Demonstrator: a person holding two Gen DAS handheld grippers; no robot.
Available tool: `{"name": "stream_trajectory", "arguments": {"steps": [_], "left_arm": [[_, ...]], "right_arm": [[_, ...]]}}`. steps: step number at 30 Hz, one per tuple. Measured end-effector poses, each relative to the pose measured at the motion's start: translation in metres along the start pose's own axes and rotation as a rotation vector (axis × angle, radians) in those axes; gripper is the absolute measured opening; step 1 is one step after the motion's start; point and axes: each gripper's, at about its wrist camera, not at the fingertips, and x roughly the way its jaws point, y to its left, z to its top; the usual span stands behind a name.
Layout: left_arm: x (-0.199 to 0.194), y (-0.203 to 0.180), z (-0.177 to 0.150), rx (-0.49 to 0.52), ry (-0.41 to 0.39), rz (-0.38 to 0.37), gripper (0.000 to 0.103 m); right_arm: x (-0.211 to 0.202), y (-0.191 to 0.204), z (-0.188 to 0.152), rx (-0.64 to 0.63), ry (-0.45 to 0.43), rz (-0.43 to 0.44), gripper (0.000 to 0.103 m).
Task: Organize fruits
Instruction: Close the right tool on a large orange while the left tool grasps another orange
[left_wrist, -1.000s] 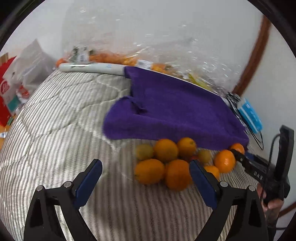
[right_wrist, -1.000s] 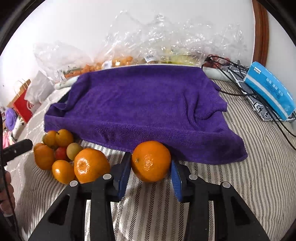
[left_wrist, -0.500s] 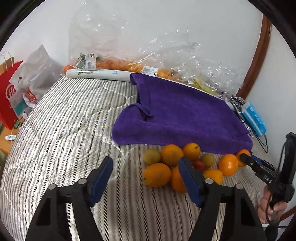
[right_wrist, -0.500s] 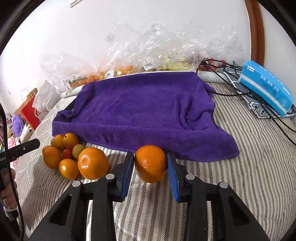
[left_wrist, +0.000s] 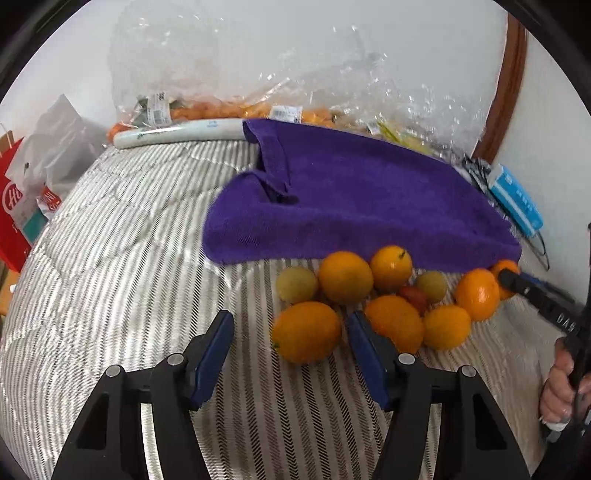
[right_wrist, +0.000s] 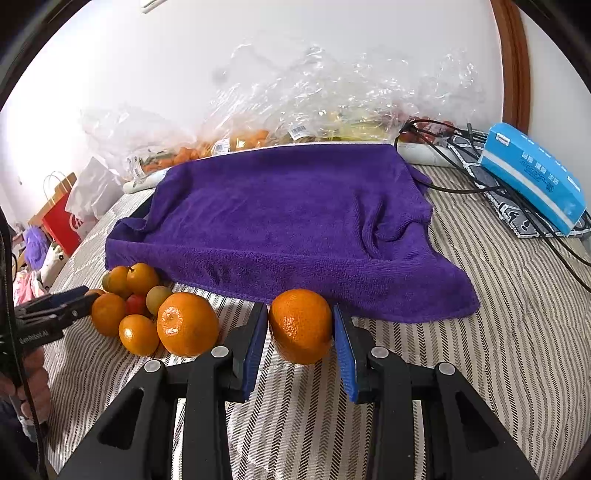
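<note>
A cluster of oranges and small yellow-green and red fruits (left_wrist: 369, 291) lies on the striped bed cover in front of a purple towel (left_wrist: 351, 199). My left gripper (left_wrist: 288, 354) is open, its jaws on either side of the nearest orange (left_wrist: 306, 330). In the right wrist view my right gripper (right_wrist: 300, 343) is shut on a single orange (right_wrist: 300, 325), held just in front of the towel's (right_wrist: 288, 221) edge. The cluster (right_wrist: 147, 310) lies to its left, with the left gripper's tip (right_wrist: 55, 306) beside it.
Clear plastic bags of fruit (right_wrist: 258, 136) lie behind the towel against the wall. A blue tissue pack (right_wrist: 535, 177) and black cables (right_wrist: 461, 136) lie at the right. Red and white shopping bags (left_wrist: 26, 192) stand left of the bed.
My left gripper moved forward and narrowed around the nearest orange. My right gripper kept its hold on the single orange and lifted it slightly back from the towel.
</note>
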Motion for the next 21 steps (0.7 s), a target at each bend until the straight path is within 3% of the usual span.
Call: {"name": "stream_trajectory", "arguments": {"steps": [4,6,11,21], "left_arm": [[0.000,-0.002,0.000,0.009,-0.003,-0.025,0.051],[0.000,-0.002,-0.001,0.011,-0.004,-0.045,0.036],[-0.006,0.001,-0.003,-0.018,-0.040,-0.109,0.035],[-0.028,-0.003,-0.006,-0.008,-0.160,-0.114,0.035]], "right_arm": [[0.000,0.000,0.000,-0.001,0.002,0.006,0.036],[0.000,0.000,0.000,0.000,0.002,0.012,0.036],[-0.003,0.001,0.000,-0.008,-0.017,0.018,0.035],[-0.019,0.015,-0.002,-0.072,-0.106,0.039,0.034]]}}
